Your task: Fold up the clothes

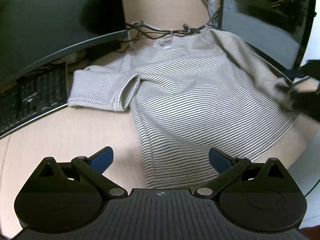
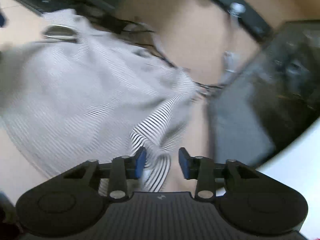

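Observation:
A beige T-shirt with thin dark stripes (image 1: pixel 180 92) lies spread on the light wooden desk (image 1: pixel 70 136), collar toward the back, one sleeve out to the left. My left gripper (image 1: pixel 161 159) is open above the shirt's lower hem, touching nothing. My right gripper (image 2: pixel 162 164) is partly open, with a fold of the shirt's sleeve (image 2: pixel 158 140) between its blue pads; the fabric touches the left pad only. The right gripper also shows blurred at the shirt's right edge in the left wrist view (image 1: pixel 296 96).
A black keyboard (image 1: pixel 30 100) and a monitor (image 1: pixel 50 20) stand at the left. A tangle of cables (image 1: pixel 160 32) runs behind the collar. An open computer case (image 1: pixel 266 16) stands at the back right, close to the shirt.

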`<action>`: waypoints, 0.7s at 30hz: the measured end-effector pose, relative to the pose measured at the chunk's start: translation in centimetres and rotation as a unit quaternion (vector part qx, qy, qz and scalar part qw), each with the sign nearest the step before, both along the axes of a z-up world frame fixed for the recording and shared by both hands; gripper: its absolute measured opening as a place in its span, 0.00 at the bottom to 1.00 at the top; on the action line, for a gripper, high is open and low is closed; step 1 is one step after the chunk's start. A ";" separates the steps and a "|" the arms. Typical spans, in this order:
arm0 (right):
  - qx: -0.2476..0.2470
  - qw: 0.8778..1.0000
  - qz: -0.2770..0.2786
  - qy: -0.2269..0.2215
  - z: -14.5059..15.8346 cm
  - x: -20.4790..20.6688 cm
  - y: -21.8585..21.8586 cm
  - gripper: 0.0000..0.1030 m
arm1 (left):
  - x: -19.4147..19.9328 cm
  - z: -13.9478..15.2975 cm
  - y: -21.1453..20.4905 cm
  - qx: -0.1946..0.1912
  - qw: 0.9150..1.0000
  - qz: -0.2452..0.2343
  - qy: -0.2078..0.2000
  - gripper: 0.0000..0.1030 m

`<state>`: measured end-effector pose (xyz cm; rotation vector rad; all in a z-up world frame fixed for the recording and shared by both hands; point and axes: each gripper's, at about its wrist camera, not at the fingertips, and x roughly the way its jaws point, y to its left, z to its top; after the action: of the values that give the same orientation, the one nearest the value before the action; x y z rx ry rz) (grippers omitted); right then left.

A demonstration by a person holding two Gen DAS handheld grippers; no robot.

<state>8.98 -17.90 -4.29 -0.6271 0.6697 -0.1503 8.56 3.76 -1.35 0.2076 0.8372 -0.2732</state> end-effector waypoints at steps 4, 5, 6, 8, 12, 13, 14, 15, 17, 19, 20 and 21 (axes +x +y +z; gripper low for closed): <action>-0.033 0.998 -0.049 0.009 -0.3 -0.7 -3.0 0.22 | -0.1 0.0 0.2 0.008 1.000 0.007 0.001 1.00; -0.033 0.998 -0.059 0.014 -0.5 -0.9 -3.7 0.22 | -0.2 -0.1 0.2 0.010 1.000 0.008 0.001 1.00; -0.031 0.997 -0.066 0.018 -0.6 -1.2 -4.4 0.22 | -0.2 -0.2 0.2 0.010 1.000 0.008 0.002 1.00; -0.022 0.997 -0.076 0.024 -0.5 -2.1 -5.2 0.22 | -0.1 -0.6 0.0 0.013 1.000 0.003 0.008 1.00; 0.044 0.999 -0.027 0.009 1.0 -5.5 -4.7 0.22 | -0.1 -1.5 -0.5 0.026 0.999 -0.009 0.019 1.00; 0.054 0.998 -0.008 0.008 1.4 -5.9 -4.1 0.23 | -0.1 -1.7 -0.5 0.029 0.999 -0.010 0.019 1.00; 0.063 0.998 0.011 0.010 1.6 -6.3 -3.3 0.25 | 0.0 -1.9 -0.6 0.034 0.999 -0.009 0.019 1.00; 0.071 0.997 0.029 0.012 1.8 -6.7 -2.5 0.29 | 0.0 -1.9 -0.6 0.038 0.999 -0.006 0.017 1.00; 0.073 0.995 0.072 0.019 1.8 -7.4 -0.6 0.34 | 0.2 -1.8 -0.4 0.039 0.999 0.002 0.013 1.00; 0.070 0.991 0.108 0.029 1.4 -7.6 1.2 0.35 | 0.2 -1.5 -0.2 0.035 0.999 0.008 0.010 1.00; 0.069 0.990 0.122 0.034 1.1 -7.7 1.9 0.36 | 0.1 -1.2 -0.2 0.033 0.999 0.007 0.007 1.00; 0.067 0.988 0.136 0.041 0.7 -7.7 2.5 0.38 | 0.0 -1.0 -0.2 0.031 0.999 0.004 0.004 1.00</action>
<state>1.26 -15.37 -3.56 -0.5905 0.6604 0.1731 8.58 3.60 -2.39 0.2609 0.8557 -0.2404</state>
